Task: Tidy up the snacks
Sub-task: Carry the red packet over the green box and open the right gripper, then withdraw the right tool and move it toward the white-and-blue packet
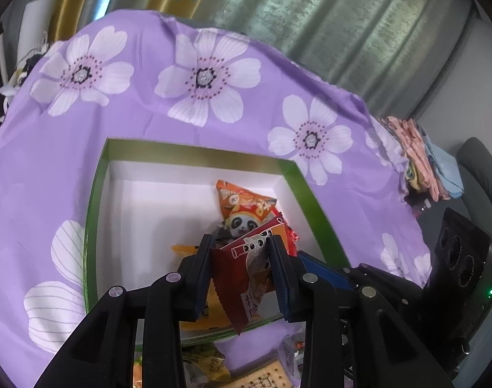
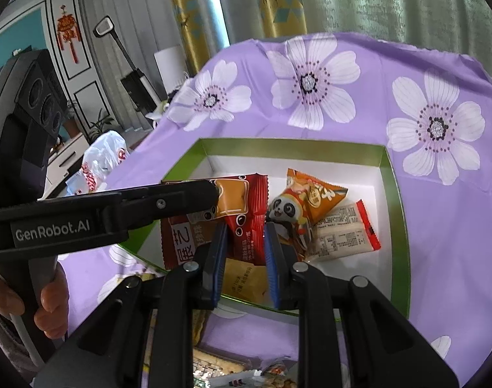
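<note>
My left gripper [image 1: 241, 252] has its jaws clenched on a dark red snack packet [image 1: 242, 278]; my right gripper [image 2: 246, 242] grips another red snack packet [image 2: 246, 223]. Both hang over the green-rimmed box [image 2: 388, 174], where a panda packet [image 2: 305, 200] lies, on the purple flowered tabletop [image 1: 149, 103].

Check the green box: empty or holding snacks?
Holding snacks. The green box contains a panda packet and a white-backed wrapper; much white floor is bare.
</note>
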The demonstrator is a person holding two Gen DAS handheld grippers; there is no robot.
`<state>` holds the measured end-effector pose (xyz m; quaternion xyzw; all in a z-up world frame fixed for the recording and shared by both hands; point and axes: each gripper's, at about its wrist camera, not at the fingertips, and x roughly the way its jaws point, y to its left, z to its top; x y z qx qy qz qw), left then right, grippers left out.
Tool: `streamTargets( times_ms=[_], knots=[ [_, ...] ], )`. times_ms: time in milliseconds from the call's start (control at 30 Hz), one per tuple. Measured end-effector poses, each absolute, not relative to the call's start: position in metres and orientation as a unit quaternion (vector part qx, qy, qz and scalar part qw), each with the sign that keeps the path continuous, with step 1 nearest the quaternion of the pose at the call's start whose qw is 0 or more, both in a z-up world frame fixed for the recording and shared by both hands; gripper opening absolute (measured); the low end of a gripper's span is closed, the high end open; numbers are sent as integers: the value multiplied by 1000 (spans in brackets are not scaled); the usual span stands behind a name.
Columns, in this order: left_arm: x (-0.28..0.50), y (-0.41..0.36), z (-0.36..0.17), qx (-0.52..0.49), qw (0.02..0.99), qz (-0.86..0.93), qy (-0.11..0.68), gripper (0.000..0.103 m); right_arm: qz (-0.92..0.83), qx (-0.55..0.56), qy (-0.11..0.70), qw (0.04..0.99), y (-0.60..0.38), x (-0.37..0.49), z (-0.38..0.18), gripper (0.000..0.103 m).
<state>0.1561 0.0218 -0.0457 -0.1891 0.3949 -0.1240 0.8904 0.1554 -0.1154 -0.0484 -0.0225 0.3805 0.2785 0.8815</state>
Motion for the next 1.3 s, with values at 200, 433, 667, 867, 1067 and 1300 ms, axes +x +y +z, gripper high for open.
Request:
streamTargets(
  times_ms=[200, 433, 667, 867, 1067, 1300],
  knots=[
    [161, 20, -53, -188, 886, -118, 407, 34, 267, -32, 397, 877, -113, 160, -57, 24],
    [161, 20, -56, -183, 886, -105, 413, 42, 250, -48, 404, 879, -113, 161, -60, 27],
    [150, 18, -43, -161, 899, -90, 396, 78, 224, -65, 390, 891, -114, 152, -52, 45],
    [127, 24, -24, -140, 915, -70, 371, 89, 195, -88, 363, 907, -116, 131, -35, 66],
    [102, 29, -8, -132, 924, -63, 353, 97, 176, -95, 332, 922, -120, 104, -13, 86],
    [72, 33, 1, -135, 926, -58, 348, 100, 148, -94, 310, 934, -131, 78, 8, 98]
  ],
)
